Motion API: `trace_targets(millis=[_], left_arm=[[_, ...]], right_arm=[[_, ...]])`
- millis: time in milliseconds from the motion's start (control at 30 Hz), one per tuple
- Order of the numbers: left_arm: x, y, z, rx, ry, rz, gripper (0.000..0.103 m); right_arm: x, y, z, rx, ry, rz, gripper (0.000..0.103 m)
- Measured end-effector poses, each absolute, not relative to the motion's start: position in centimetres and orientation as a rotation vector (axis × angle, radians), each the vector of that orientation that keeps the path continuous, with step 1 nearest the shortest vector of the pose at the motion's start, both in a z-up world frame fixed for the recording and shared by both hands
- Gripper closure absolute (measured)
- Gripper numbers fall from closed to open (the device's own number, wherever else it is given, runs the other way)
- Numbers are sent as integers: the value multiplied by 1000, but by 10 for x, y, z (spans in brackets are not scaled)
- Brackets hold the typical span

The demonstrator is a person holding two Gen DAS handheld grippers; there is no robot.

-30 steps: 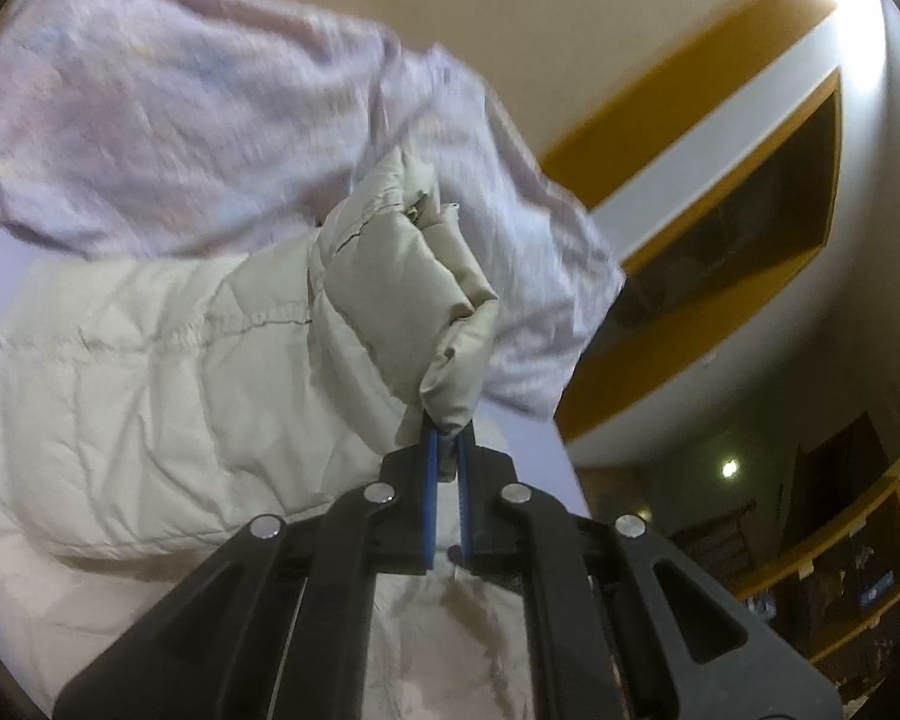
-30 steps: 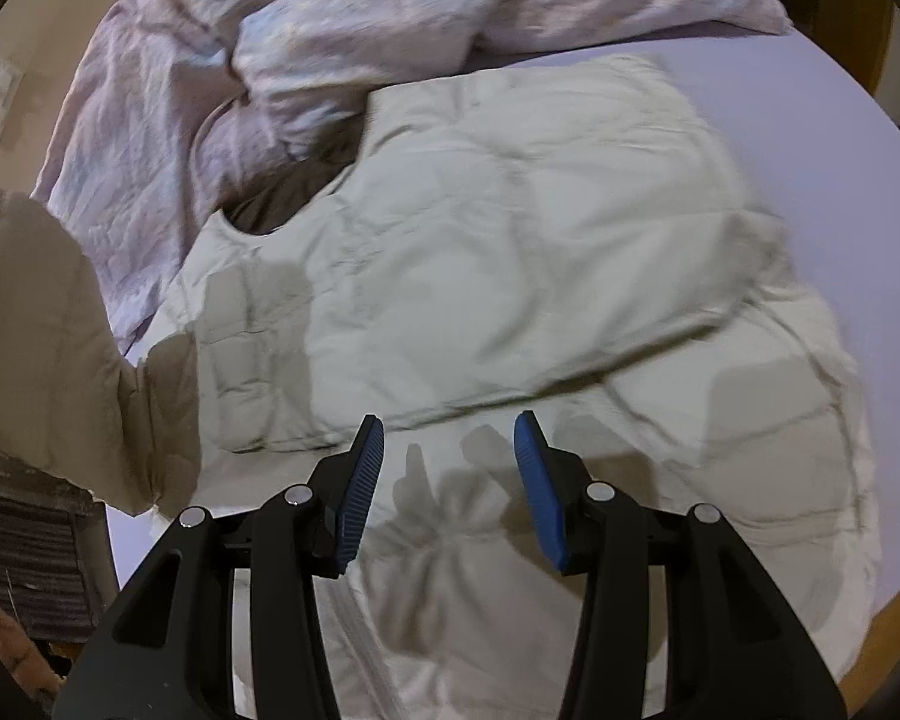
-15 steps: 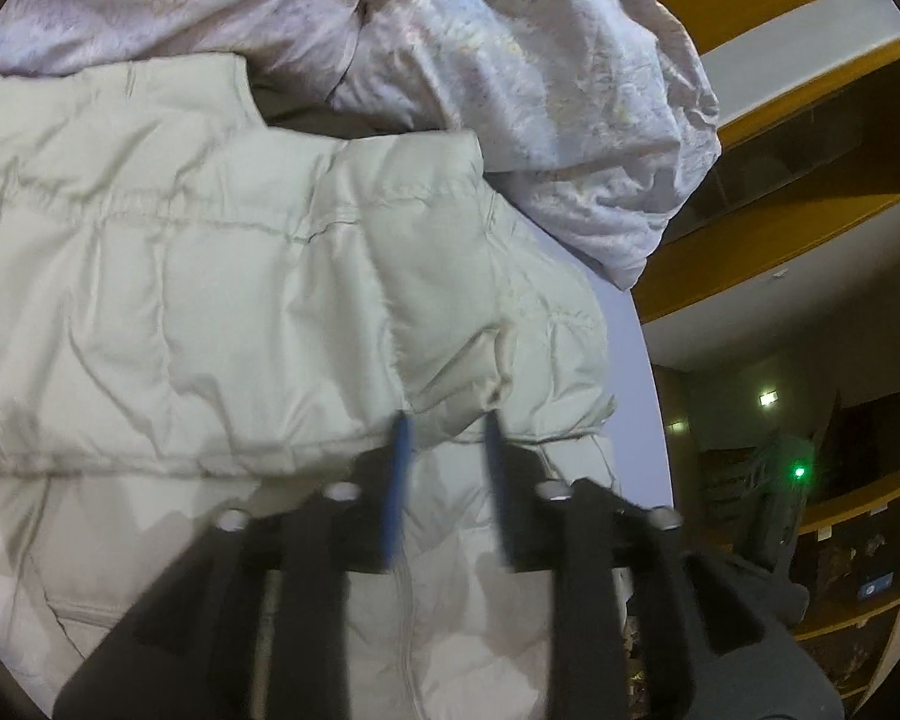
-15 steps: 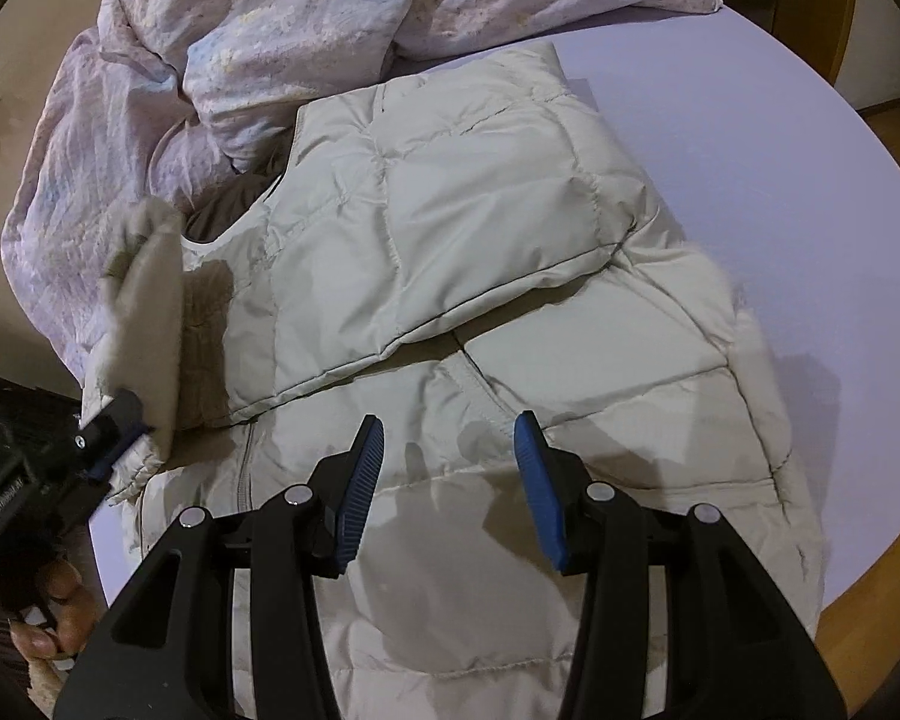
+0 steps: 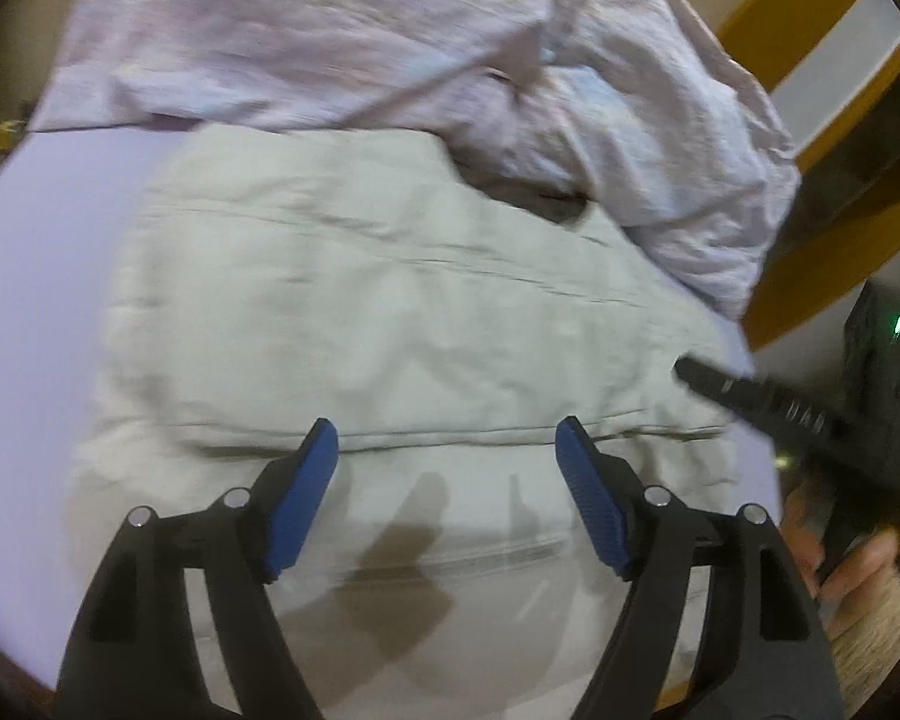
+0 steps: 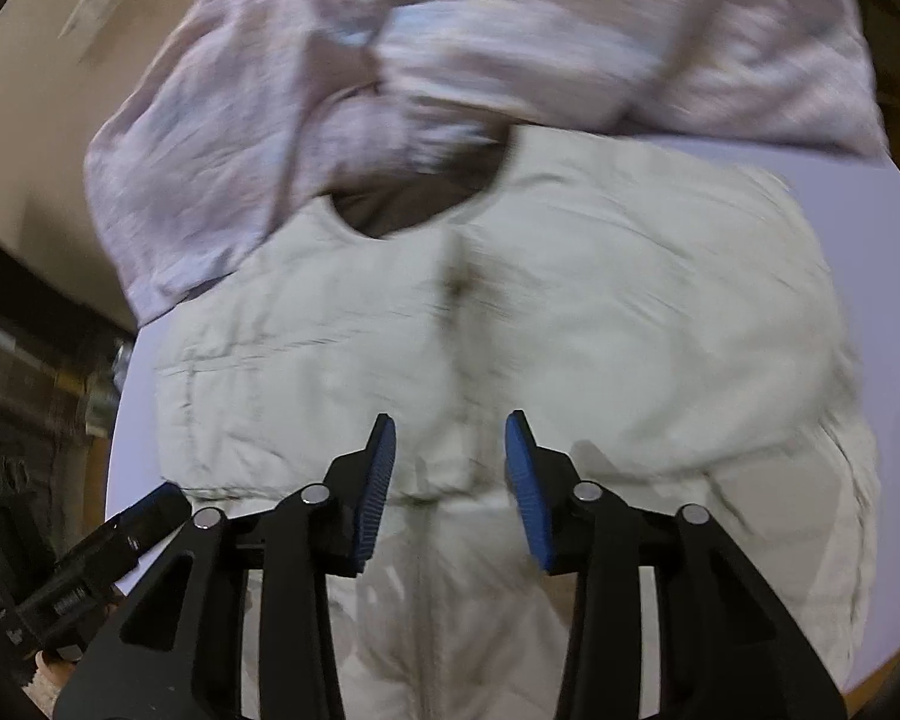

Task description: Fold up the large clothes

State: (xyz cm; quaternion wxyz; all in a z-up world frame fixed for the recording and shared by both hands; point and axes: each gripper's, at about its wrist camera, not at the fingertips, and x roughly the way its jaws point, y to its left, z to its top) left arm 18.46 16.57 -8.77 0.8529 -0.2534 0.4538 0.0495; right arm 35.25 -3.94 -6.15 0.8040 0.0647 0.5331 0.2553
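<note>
A cream quilted puffer jacket lies flat on the lavender table, both sleeves folded in over its body; it also shows in the right wrist view. My left gripper is open and empty, hovering above the jacket's lower half. My right gripper is open and empty, above the jacket's middle near the folded sleeve edges. The other gripper shows at the right edge of the left wrist view and at the lower left of the right wrist view.
A crumpled pink-white sheet is heaped against the jacket's collar end; it also shows in the right wrist view. The lavender table shows beside the jacket. A yellow wooden frame stands beyond the table's right edge.
My left gripper laid the sleeve over the jacket's body, let go and opened wide. Both grippers moved in over the jacket; the views are motion-blurred.
</note>
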Motion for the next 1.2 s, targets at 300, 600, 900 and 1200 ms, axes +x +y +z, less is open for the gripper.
trace_targets(millis=[300,600,900,1200], left_arm=[[133,218,-94,-500,978,279,22],[107,245,-102,-513,1018,342,21],[77,259,-117,-597,1081,305,21],[45,270,-132,-643,1138,312,21]], right_arm=[[371,8,-83,48,1170,561,68],[390,14,-134,-19,1326,470,80],[377,-66,-96,216,1322,555,34],[346,-230,-100,381,1365,345,34]])
